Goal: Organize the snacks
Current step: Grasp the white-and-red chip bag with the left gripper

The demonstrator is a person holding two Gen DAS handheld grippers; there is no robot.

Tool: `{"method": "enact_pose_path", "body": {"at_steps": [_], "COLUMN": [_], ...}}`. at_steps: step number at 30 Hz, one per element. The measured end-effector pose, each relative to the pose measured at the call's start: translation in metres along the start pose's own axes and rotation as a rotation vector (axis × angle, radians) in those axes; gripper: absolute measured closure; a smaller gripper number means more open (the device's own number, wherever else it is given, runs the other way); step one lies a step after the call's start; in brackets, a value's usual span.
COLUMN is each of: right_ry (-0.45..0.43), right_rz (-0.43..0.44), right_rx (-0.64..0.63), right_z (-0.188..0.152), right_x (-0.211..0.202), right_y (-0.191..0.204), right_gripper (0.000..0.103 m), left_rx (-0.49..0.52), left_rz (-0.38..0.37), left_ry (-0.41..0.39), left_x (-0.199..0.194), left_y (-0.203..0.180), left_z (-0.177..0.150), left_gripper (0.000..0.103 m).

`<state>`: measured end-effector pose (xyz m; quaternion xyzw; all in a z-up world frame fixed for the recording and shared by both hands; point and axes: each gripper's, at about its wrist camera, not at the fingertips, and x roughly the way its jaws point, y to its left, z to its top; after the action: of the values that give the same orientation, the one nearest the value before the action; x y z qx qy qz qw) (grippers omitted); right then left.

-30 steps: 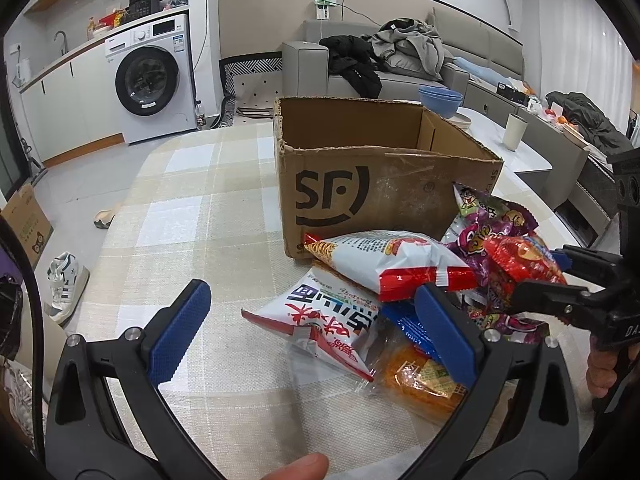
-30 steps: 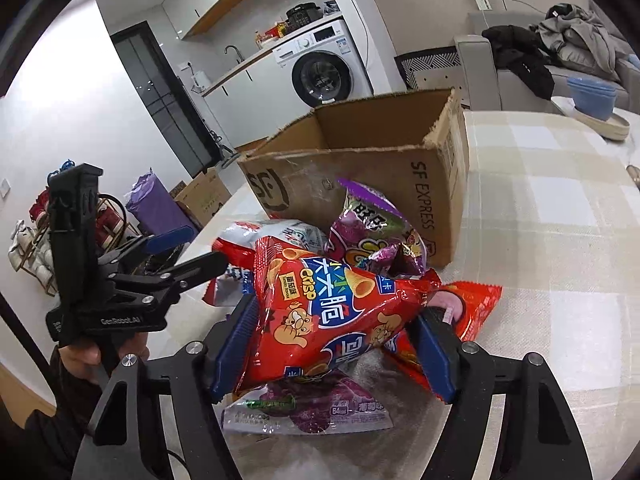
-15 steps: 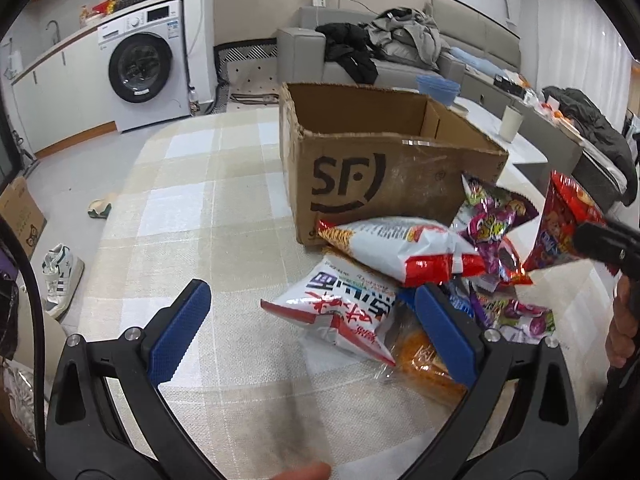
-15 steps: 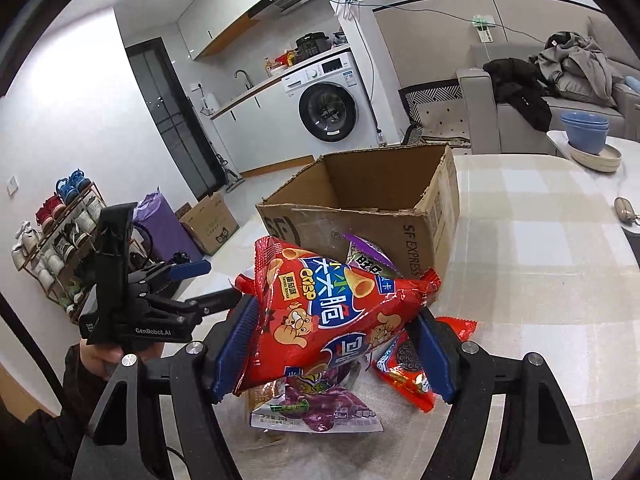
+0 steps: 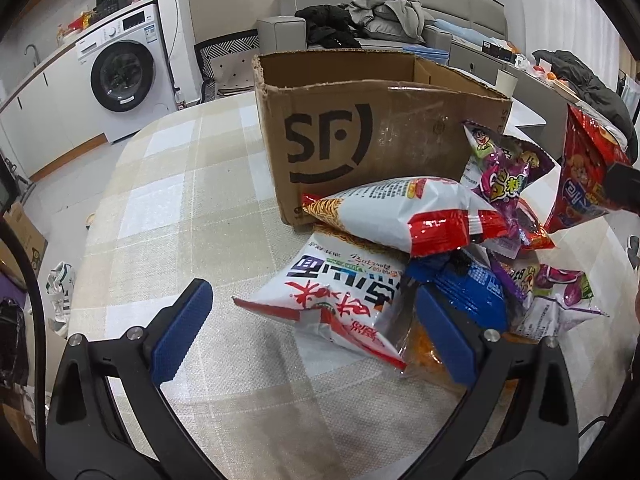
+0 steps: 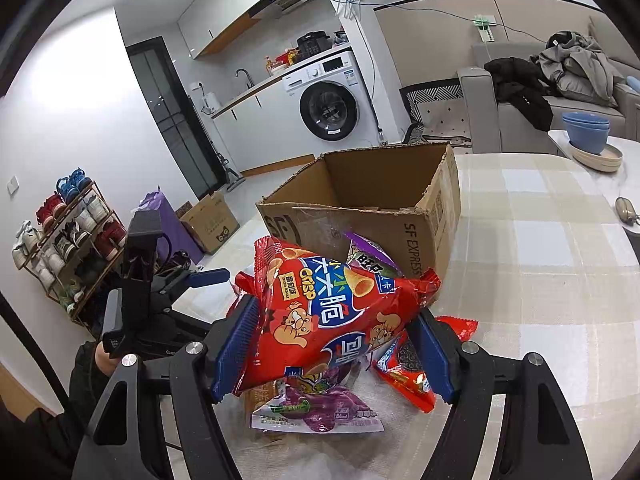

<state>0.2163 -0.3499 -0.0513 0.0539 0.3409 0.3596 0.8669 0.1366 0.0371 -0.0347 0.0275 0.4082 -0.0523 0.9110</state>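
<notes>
My right gripper [image 6: 334, 344] is shut on a red crisp bag [image 6: 332, 316] and holds it in the air in front of the open SF cardboard box [image 6: 360, 208]. The bag also shows at the right edge of the left wrist view [image 5: 584, 176]. My left gripper [image 5: 312, 332] is open and empty, low over the table, with a white and red snack bag [image 5: 340, 300] between its fingers. A pile of snack bags lies by the box [image 5: 360, 128]: a white and red bag [image 5: 400, 212], a purple bag [image 5: 504, 168], a blue packet [image 5: 468, 292].
The checked tablecloth [image 5: 168, 208] covers the table. A purple sweet-potato bag [image 6: 316, 408] and a red cookie packet [image 6: 408, 368] lie under the held bag. Blue bowls [image 6: 588, 136] stand on a side table. A washing machine [image 5: 124, 80] and a sofa [image 5: 360, 20] are behind.
My right gripper has lifted the red crisp bag up from the pile and higher over the table. My left gripper has moved closer to the white and red bag and stays open.
</notes>
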Motion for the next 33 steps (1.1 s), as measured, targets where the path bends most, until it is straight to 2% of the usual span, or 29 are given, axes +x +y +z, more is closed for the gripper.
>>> {"method": "enact_pose_path", "body": {"at_steps": [10,12,16,17,27,30,33], "right_ry": [0.003,0.001,0.001,0.002,-0.001,-0.001,-0.002], "right_rz": [0.002,0.002,0.0,-0.001,-0.001,-0.001,0.0], "right_rx": [-0.005,-0.005,-0.003,-0.002,-0.006,-0.006,-0.009], "right_z": [0.001,0.001,0.001,0.001,0.001,0.001,0.001], "right_x": [0.0,0.0,0.0,0.0,-0.001,-0.001,-0.001], "right_y": [0.0,0.0,-0.001,-0.001,-0.001,-0.001,0.0], "right_gripper": [0.028,0.028,0.028,0.028,0.028,0.028,0.028], "left_rx": [-0.002,0.006,0.001,0.002,-0.012,-0.019,-0.004], "left_rz": [-0.037,-0.035,-0.043,-0.047,-0.082,-0.116,-0.126], "left_ry": [0.003,0.014,0.015,0.01,-0.013,-0.014,-0.019], "left_x": [0.02,0.026,0.031,0.031,0.019,0.012,0.006], "left_y": [0.003,0.001,0.002,0.002,0.009,0.014,0.014], "left_z": [0.006,0.006,0.006,0.006,0.002,0.001,0.001], "left_gripper": [0.009,0.015,0.02,0.025,0.05,0.055,0.057]}}
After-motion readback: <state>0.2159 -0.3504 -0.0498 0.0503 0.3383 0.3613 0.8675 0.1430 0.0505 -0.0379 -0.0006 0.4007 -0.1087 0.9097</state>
